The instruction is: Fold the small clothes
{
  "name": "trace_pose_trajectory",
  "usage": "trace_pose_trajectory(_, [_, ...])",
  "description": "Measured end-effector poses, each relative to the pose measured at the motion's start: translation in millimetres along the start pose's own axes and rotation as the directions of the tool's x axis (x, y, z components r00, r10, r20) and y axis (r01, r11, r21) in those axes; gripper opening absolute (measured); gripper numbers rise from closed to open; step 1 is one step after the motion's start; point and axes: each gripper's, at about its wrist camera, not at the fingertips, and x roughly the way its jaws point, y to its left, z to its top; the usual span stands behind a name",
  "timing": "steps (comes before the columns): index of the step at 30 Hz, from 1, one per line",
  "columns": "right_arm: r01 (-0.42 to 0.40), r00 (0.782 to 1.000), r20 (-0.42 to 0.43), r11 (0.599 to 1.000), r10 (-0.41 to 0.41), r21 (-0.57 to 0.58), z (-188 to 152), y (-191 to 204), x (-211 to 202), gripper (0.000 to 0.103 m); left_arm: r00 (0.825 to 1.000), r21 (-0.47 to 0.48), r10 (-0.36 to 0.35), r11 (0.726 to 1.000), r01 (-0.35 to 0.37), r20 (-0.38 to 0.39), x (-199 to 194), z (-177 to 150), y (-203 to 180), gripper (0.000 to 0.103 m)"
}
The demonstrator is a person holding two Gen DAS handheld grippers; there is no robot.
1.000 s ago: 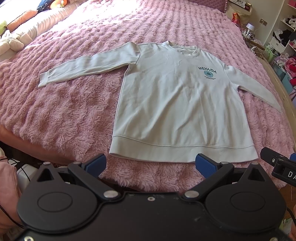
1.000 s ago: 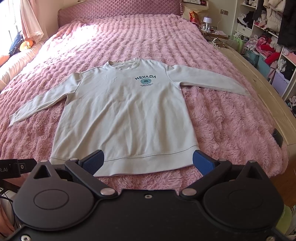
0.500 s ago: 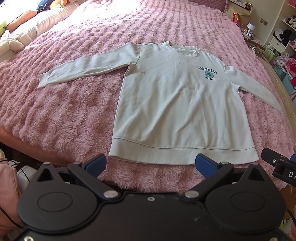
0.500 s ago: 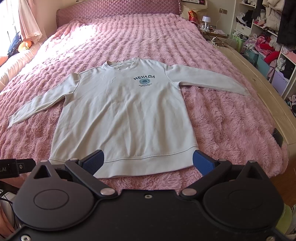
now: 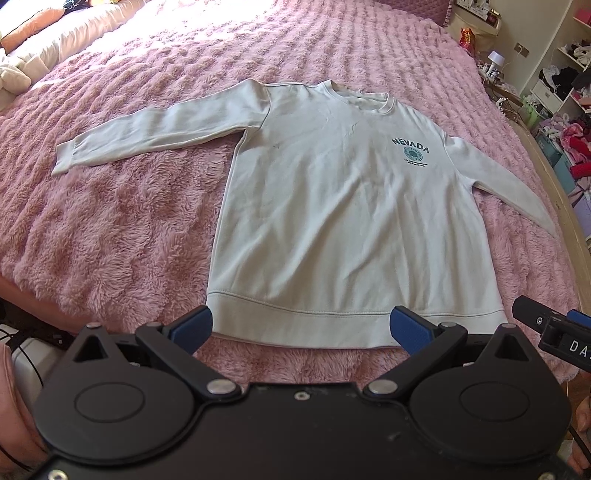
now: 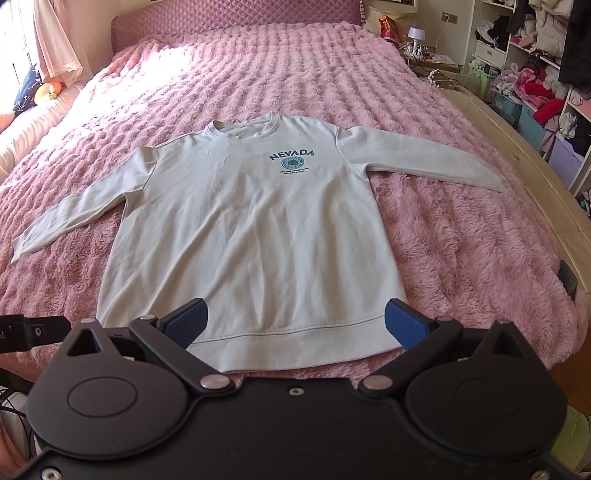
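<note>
1. Left wrist view: the left gripper (image 5: 301,328) fills the bottom of the frame, its blue-padded fingers (image 5: 192,326) spread wide apart and holding nothing.
2. Just above the fingers, the sweatshirt (image 5: 343,206) lies flat and face up on the pink blanket (image 5: 110,229), hem toward the bottom of the frame, collar toward the top.
3. One sleeve (image 5: 159,127) stretches to the left of the frame; the other runs down toward the right edge. The "NEVADA" print (image 5: 410,146) sits in the upper right of the chest.
4. At the right edge, part of the right gripper (image 5: 554,332) shows beside the hem corner; from this view I cannot tell how its jaws stand.
5. Right wrist view: the right gripper (image 6: 293,325) sits at the bottom, its fingers (image 6: 404,321) wide apart and empty, with the hem between them in the frame.
6. The sweatshirt (image 6: 251,236) occupies the centre, both sleeves spread to left and right, the print (image 6: 292,159) above centre.
7. Shelves (image 6: 535,66) crowded with clothes stand at the upper right, and a small lamp (image 6: 415,35) is near the top, beyond the bed.
8. A black part of the left gripper (image 6: 33,330) pokes in at the lower left.
</note>
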Motion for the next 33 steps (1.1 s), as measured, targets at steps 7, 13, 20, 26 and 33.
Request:
trace_pose_trajectory(7, [-0.079, 0.986, 0.143, 0.997, 0.081, -0.021, 30, 0, 40, 0.103, 0.996, -0.072, -0.080, 0.994, 0.083, 0.042, 40, 36, 52, 0.103])
trace_pose_trajectory(13, [-0.075, 0.980, 0.178, 0.994, 0.088, -0.079, 56, 12, 94, 0.103, 0.985, -0.305, -0.010, 0.950, 0.063, 0.173, 86, 81, 163, 0.103])
trace_pose_trajectory(20, [-0.130, 0.977, 0.175, 0.991, 0.126, 0.012, 83, 17, 152, 0.103, 0.944, -0.568, 0.146, 0.822, 0.050, 0.295, 136, 121, 306, 0.093])
trace_pose_trajectory(26, [-0.129, 0.980, 0.153, 0.992, 0.127, 0.009, 90, 37, 191, 0.103, 0.919, -0.760, 0.172, 0.626, 0.176, 0.354, 190, 127, 399, 0.078])
trace_pose_trajectory(33, [-0.077, 0.992, 0.106, 0.997, 0.075, 0.013, 90, 41, 228, 0.103, 0.875, -0.855, 0.251, 0.439, 0.278, 0.413, 227, 130, 446, 0.049])
